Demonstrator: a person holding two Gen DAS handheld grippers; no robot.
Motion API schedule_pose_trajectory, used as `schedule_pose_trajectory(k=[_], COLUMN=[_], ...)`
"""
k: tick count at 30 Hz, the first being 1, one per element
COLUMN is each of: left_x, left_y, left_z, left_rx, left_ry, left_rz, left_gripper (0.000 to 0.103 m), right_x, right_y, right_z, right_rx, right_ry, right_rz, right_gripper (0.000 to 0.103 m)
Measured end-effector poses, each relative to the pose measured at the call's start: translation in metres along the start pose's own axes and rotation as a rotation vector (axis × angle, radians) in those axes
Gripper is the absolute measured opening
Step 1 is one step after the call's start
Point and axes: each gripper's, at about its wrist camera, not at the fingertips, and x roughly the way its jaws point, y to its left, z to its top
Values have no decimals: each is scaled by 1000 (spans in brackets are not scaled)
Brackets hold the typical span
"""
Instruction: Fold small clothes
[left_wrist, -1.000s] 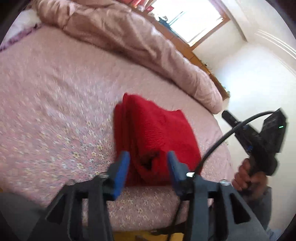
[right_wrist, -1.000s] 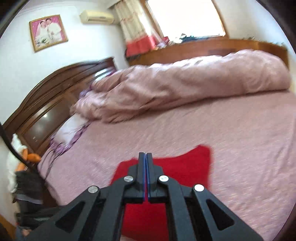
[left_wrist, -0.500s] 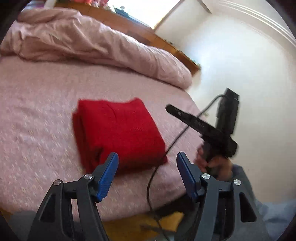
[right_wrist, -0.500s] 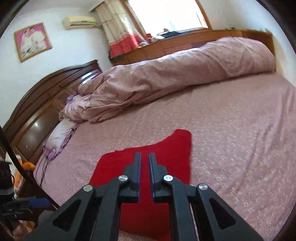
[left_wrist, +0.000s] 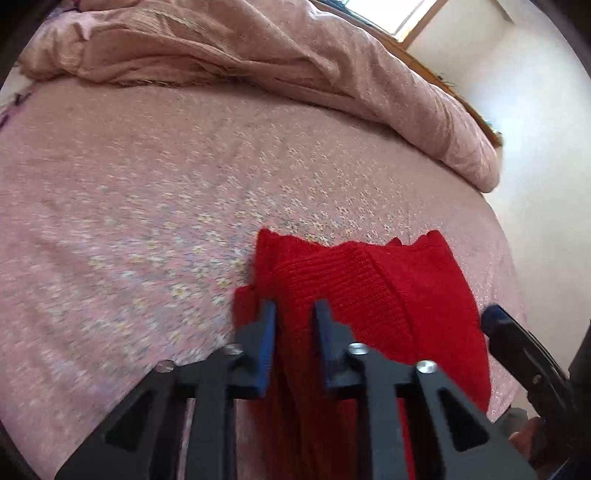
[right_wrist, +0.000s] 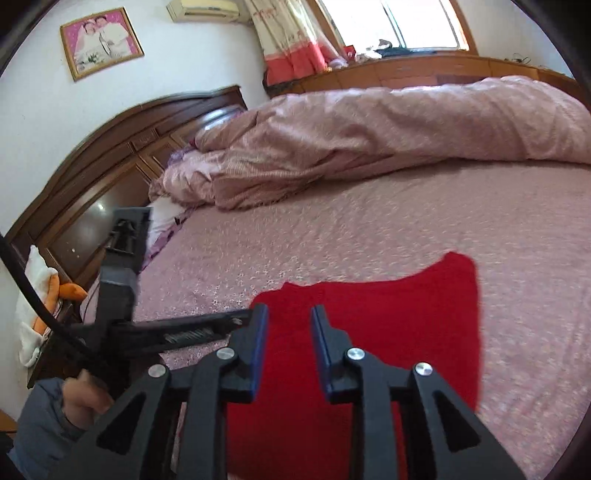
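Note:
A folded red knitted garment (left_wrist: 373, 295) lies on the pink bed near its front edge; it also shows in the right wrist view (right_wrist: 373, 332). My left gripper (left_wrist: 293, 314) is low over the garment's left part, jaws narrowly apart with red cloth between them; whether they press it is unclear. My right gripper (right_wrist: 286, 317) is open just above the garment's near left part, holding nothing. The right gripper's tip shows at the garment's right edge in the left wrist view (left_wrist: 495, 321). The left gripper's body shows at the left of the right wrist view (right_wrist: 177, 332).
A bunched pink duvet (right_wrist: 369, 140) lies along the far side of the bed (left_wrist: 147, 184). A dark wooden headboard (right_wrist: 92, 177) stands at the left, with a stuffed toy (right_wrist: 40, 295) beside it. A white wall (left_wrist: 535, 129) is right of the bed.
My left gripper has moved in low onto the garment and its jaws have narrowed from wide open. My right gripper has opened from shut and stays over the garment.

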Motion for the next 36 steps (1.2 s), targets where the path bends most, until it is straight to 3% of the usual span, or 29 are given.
schedule_pose_trajectory(k=[2, 5, 8, 9, 10, 12, 13, 18, 20, 22, 24, 26, 27, 28, 32, 35, 36], left_x=[-2, -13, -23, -22, -16, -2, 3, -15, -24, -32, -35, -30, -29, -28, -45, -47, -43], left_y=[6, 14, 9, 4, 0, -1, 1, 5, 6, 3, -4, -11, -16, -19, -17, -14, -16], left_z=[2, 12, 14, 14, 12, 7, 4, -3, -8, -15, -22, -26, -29, -32, -51, -61, -62], left_rx=[-34, -63, -25, -1, 31, 47, 43, 11, -11, -44, -72, -94, -105, -114, -162, -176, -163], left_ry=[-24, -69, -93, -90, -72, -41, -21, -47, -40, -39, -23, -17, -23, -26, -91, -91, -83], left_rz=[-60, -233, -323, -289, -204, -65, -30, -57, -82, -136, -164, -138, -99, -53, 6, 59, 90], left_gripper=[6, 6, 6, 6, 6, 6, 7, 8, 9, 15, 20, 21, 19, 8, 7, 7, 9], right_x=[18, 38, 51, 56, 62, 70, 69, 18, -14, -37, -54, -59, -59, -57, -60, -71, -75], right_y=[2, -1, -6, -8, -9, -2, 3, 8, -10, -33, -62, -86, -94, -101, -128, -164, -181], right_z=[2, -2, -12, -16, -20, -27, -28, -37, -44, -50, -60, -70, -75, -80, -79, -73, -75], right_rx=[12, 58, 86, 96, 98, 41, 11, -31, -25, -3, 32, 53, 63, 78, 159, 334, 432], right_ry=[23, 50, 72, 81, 91, 106, 103, 53, 4, -36, -78, -105, -117, -123, -88, -103, -118], right_rz=[1, 21, 34, 44, 56, 23, 8, 22, -29, -80, -121, -142, -127, -97, 30, 97, 144], right_gripper=[26, 26, 26, 25, 25, 24, 24, 25, 30, 44, 45, 45, 45, 45, 45, 47, 53])
